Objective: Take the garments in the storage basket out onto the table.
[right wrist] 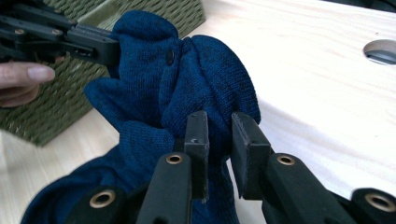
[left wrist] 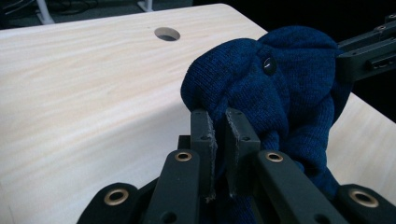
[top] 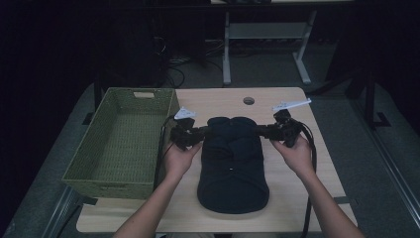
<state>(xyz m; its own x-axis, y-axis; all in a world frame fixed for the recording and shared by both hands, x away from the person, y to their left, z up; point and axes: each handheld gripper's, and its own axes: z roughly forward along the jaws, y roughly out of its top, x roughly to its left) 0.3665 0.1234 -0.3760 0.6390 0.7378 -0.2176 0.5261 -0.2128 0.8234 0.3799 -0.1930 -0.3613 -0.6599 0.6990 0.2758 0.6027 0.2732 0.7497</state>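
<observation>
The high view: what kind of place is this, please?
Probably a lab or workshop set up for recording, not a home. A light wooden table with a cable hole stands in a dark room, loose cables lie on the floor, and another desk's metal legs stand behind.

Dim high view, sharp gripper views

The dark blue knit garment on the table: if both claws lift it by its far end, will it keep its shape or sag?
Probably sag. The knit garment already bunches into soft folds where the left claw and right claw pinch it, so it looks floppy. It likely weighs little for its size, and the ribbed wool should grip rather than slip. The near end would probably drag across the table.
</observation>
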